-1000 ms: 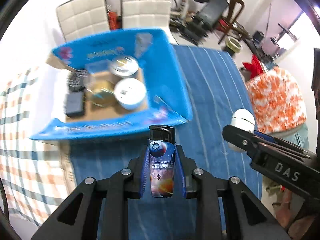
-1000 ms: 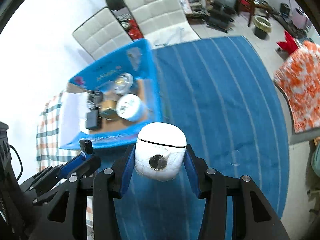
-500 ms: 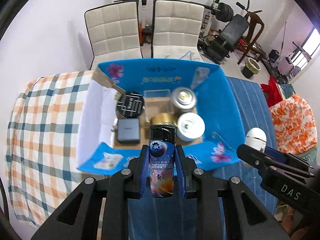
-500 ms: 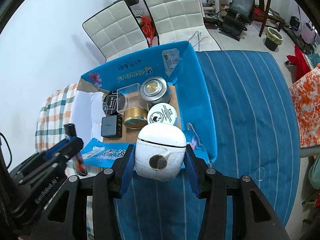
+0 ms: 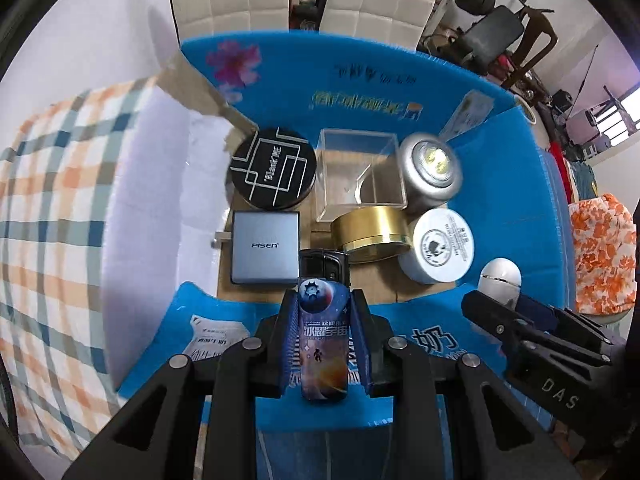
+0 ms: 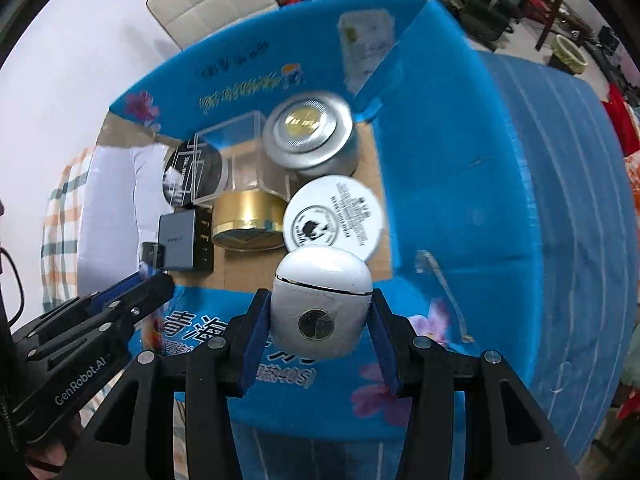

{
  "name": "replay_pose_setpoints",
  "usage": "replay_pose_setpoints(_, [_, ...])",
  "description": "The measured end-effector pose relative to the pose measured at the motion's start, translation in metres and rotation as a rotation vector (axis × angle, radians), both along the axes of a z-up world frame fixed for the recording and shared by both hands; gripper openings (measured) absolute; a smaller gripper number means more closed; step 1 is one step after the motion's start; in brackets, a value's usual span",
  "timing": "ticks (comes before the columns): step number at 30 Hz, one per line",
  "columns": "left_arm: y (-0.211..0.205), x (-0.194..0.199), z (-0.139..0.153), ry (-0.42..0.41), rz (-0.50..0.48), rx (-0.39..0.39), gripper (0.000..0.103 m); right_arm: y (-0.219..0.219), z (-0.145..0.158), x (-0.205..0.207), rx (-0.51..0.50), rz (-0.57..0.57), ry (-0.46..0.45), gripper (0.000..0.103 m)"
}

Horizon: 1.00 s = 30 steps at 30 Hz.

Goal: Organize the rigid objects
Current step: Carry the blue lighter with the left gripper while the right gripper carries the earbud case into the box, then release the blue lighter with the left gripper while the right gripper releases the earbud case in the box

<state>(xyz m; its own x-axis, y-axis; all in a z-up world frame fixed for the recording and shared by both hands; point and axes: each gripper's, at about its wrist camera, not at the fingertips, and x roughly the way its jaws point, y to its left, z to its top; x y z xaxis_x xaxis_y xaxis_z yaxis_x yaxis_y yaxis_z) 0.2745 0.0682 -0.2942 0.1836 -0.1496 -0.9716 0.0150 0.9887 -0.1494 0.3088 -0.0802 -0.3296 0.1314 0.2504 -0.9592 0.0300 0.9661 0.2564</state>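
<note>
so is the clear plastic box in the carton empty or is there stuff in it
Empty, as far as shows: through the clear box only the carton's brown floor and the gold tin beside it appear.

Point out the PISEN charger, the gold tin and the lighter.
Grey square PISEN charger (image 5: 265, 247), left wrist view: flat top face.
Round gold metal tin (image 5: 372, 232), left wrist view: side wall.
Blue space-print lighter with black cap (image 5: 323, 340), left wrist view: printed body.

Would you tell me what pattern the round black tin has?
White maze-like lines on the round black tin; clearest in the left wrist view.
</note>
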Motion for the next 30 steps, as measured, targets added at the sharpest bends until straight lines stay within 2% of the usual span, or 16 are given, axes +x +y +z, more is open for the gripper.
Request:
replay_pose_setpoints(7, [0.003,0.006,-0.02,0.052,-0.009,-0.009,0.023,0.017,-0.023,0.006,0.024,0.037,0.049,0.051])
replay_pose_setpoints(11, [0.003,0.008,-0.032,0.09,-0.008,-0.009,0.023,0.023,-0.032,0.006,-0.001,0.048,0.066,0.051])
replay_pose_setpoints(20, [-0.004,0.002,-0.042,0.11,-0.029,0.019,0.023,0.029,-0.039,0.009,-0.068,0.076,0.07,0.052])
replay_pose_setpoints(23, [-0.007,-0.001,-0.041,0.124,-0.023,0.029,0.024,0.027,-0.037,0.01,-0.086,0.069,0.067,0.058])
replay_pose_setpoints(25, [-0.007,-0.001,-0.04,0.13,-0.016,0.051,0.025,0.025,-0.034,0.01,-0.103,0.064,0.061,0.068])
replay_pose_setpoints(27, [-0.008,-0.004,-0.036,0.119,-0.019,0.072,0.031,0.023,-0.027,0.009,-0.117,0.062,0.044,0.071])
replay_pose_setpoints(30, [-0.007,-0.005,-0.027,0.105,-0.014,0.098,0.051,0.022,-0.016,0.01,-0.162,0.07,0.015,0.072])
